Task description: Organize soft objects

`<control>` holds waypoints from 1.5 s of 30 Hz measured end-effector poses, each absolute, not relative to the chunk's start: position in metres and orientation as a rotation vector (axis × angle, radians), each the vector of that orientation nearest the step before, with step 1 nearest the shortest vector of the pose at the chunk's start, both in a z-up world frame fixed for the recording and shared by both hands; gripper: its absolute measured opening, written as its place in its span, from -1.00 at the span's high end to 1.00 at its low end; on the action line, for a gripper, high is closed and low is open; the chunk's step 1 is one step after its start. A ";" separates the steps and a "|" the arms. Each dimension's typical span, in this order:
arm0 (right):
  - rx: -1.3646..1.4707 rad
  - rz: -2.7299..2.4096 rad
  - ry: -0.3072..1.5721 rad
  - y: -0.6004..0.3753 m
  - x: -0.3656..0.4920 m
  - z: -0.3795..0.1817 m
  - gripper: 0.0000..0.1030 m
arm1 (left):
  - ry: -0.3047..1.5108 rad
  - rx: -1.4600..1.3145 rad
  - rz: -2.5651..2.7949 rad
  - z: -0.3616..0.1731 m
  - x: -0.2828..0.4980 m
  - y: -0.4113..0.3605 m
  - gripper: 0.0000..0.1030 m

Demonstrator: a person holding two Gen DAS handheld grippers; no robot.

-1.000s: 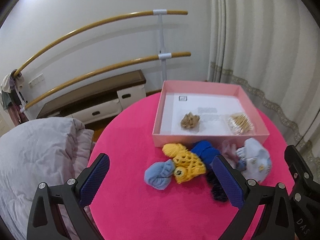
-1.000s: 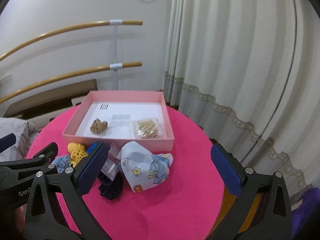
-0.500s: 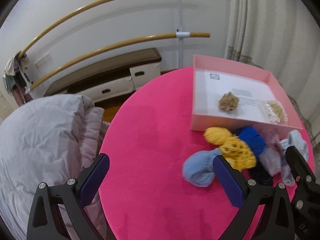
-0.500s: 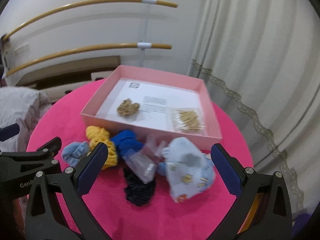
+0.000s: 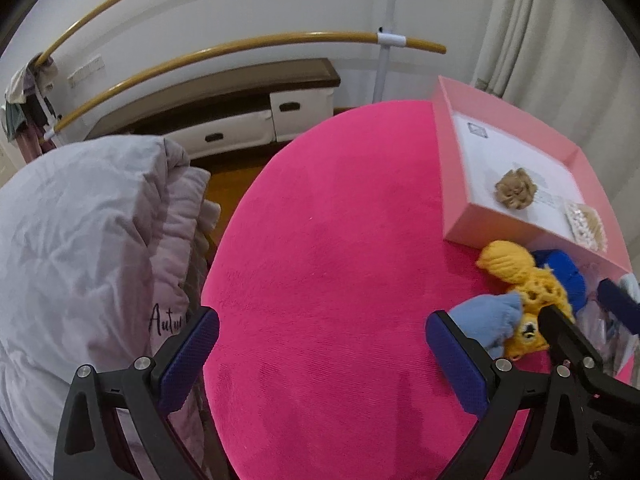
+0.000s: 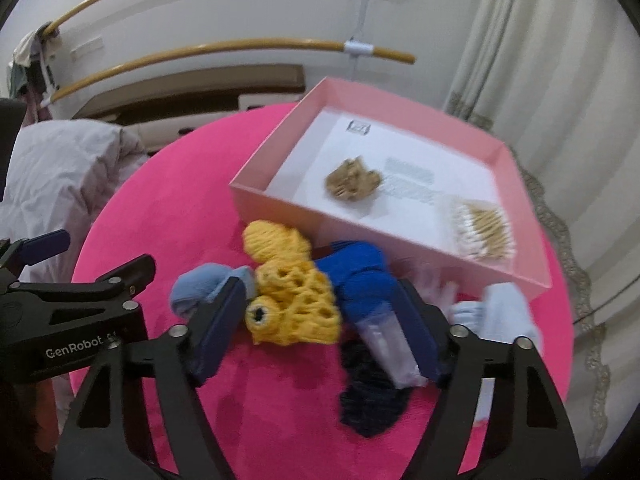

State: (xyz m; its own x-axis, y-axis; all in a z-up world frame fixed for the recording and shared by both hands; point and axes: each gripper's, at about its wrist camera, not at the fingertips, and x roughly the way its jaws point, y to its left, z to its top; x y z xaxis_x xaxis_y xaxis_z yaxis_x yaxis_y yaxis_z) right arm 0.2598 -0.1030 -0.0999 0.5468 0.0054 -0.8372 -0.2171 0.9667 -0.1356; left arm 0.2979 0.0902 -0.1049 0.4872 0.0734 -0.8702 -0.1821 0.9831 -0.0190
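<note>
A pile of soft things lies on the round pink table (image 5: 320, 240) in front of the pink box (image 6: 272, 196). It holds a yellow knitted toy (image 6: 292, 288), a light blue sock (image 6: 200, 288), a royal blue knit (image 6: 356, 276), a dark mesh piece (image 6: 372, 396), a clear bag (image 6: 388, 344) and a pale printed cloth (image 6: 500, 312). My right gripper (image 6: 316, 320) hangs low over the pile. Its jaws are closing, with the yellow toy and blue knit between them, and no pad clearly presses. My left gripper (image 5: 324, 352) stands open over bare tabletop, left of the sock (image 5: 488, 316).
Inside the box lie a tan scrunchie (image 6: 352, 180) and a packet of cotton swabs (image 6: 484, 228). A grey quilt (image 5: 80, 220) borders the table's left edge. Wooden rails (image 5: 240, 46), a low drawer bench (image 5: 224, 128) and a curtain (image 6: 560, 80) stand behind.
Both grippers have sunk toward the table and shifted left. The right jaws have narrowed around the yellow toy and blue knit. The pile now sits at the right edge of the left wrist view.
</note>
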 end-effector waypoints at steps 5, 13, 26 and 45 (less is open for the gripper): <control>-0.219 0.158 1.043 -0.099 0.270 -0.117 -0.14 | 1.075 -0.140 0.164 -0.119 0.305 0.102 -0.99; -0.168 0.172 1.047 -0.103 0.269 -0.120 0.54 | 1.091 -0.180 0.166 -0.128 0.306 0.110 -0.99; -0.120 0.180 0.957 -0.117 0.250 -0.083 0.82 | 1.048 -0.134 0.090 -0.107 0.284 0.078 -0.99; 0.047 -0.071 0.789 -0.229 0.215 -0.028 0.81 | 1.072 -0.083 -0.117 -0.106 0.293 0.015 -0.99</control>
State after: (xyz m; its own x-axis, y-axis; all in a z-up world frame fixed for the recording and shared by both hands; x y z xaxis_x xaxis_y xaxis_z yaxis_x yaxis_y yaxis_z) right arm 0.2153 -0.2294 -0.0277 0.7021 -0.0459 -0.7106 0.0814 0.9966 0.0161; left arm 0.2932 0.0149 -0.1057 0.4734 -0.1361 -0.8703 0.0552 0.9906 -0.1249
